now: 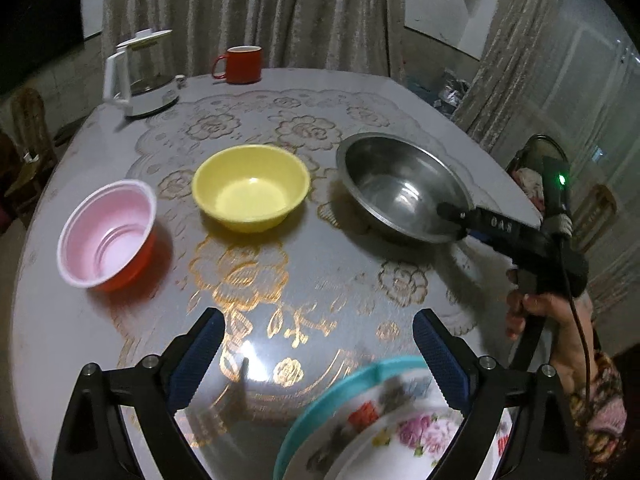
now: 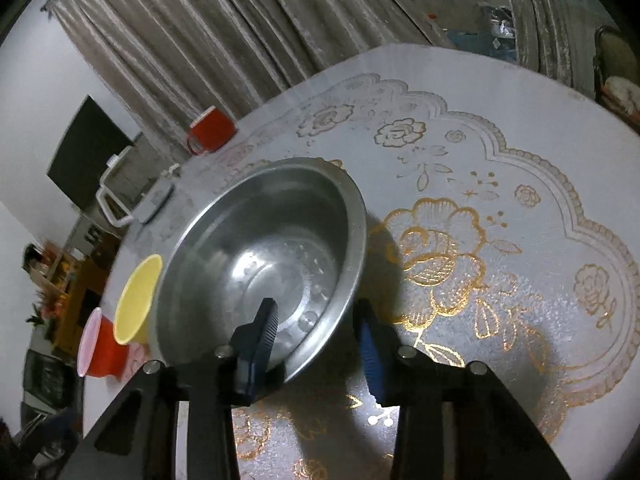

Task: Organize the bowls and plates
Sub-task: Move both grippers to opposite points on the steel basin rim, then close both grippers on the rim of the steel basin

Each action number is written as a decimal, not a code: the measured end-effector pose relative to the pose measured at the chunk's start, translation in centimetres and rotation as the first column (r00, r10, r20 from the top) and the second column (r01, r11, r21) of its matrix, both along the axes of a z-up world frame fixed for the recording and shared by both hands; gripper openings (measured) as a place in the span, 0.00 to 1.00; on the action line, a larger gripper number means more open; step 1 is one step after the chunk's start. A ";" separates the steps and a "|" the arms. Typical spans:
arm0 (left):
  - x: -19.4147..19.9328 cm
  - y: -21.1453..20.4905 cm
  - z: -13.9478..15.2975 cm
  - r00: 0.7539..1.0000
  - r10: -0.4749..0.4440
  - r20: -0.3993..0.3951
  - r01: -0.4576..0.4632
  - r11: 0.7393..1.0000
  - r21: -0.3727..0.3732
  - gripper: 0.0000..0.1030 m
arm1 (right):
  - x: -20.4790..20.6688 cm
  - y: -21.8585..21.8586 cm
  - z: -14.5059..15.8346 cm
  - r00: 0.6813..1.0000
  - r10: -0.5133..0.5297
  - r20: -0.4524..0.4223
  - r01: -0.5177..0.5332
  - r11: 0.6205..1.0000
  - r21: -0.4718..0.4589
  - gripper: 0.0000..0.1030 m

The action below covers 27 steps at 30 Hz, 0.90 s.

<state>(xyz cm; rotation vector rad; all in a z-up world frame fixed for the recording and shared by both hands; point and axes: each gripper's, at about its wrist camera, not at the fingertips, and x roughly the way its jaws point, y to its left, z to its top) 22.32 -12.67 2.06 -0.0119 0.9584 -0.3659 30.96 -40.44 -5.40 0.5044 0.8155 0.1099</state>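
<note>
The right gripper (image 2: 316, 322) straddles the near rim of a round stainless-steel basin (image 2: 264, 256), jaws unclenched; the left gripper (image 1: 320, 344) hangs spread wide above a floral plate (image 1: 384, 428).

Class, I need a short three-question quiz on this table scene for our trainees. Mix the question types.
1. True or false: the right gripper has its jaws open, one on each side of the steel bowl's rim.
2. Which bowl stands between the pink-lined bowl and the steel bowl? A) yellow B) black C) green
3. Fill in: the floral plate near the left gripper lies on a ____ plate.

Key: 1 true. 2 A, the yellow bowl. 3 teal: the teal plate shows under its edge.
</note>
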 end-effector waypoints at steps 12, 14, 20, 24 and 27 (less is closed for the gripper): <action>5.8 -4.7 -0.3 0.997 -0.065 0.033 0.067 0.997 -0.042 0.92 | -1.8 0.4 -0.1 0.995 0.031 0.092 -0.025 0.998 -0.058 0.27; 6.8 -5.5 -0.8 0.997 -0.066 0.029 0.067 0.997 -0.025 0.90 | -1.6 0.4 -0.2 0.995 0.034 0.089 -0.030 0.998 -0.054 0.27; 9.5 -7.6 -3.0 0.995 -0.090 -0.051 0.087 0.995 -0.056 0.70 | -1.5 0.0 -0.5 0.997 0.020 0.077 -0.017 0.999 -0.039 0.27; 10.1 -8.5 -4.1 0.992 -0.100 -0.077 0.097 0.994 -0.050 0.57 | -1.5 -0.1 -0.7 0.997 0.024 0.067 -0.022 0.999 -0.033 0.27; 10.1 -9.3 -4.7 0.988 -0.126 -0.084 0.125 0.992 -0.009 0.41 | -1.4 0.1 -0.6 0.998 0.025 0.065 -0.022 0.999 -0.046 0.27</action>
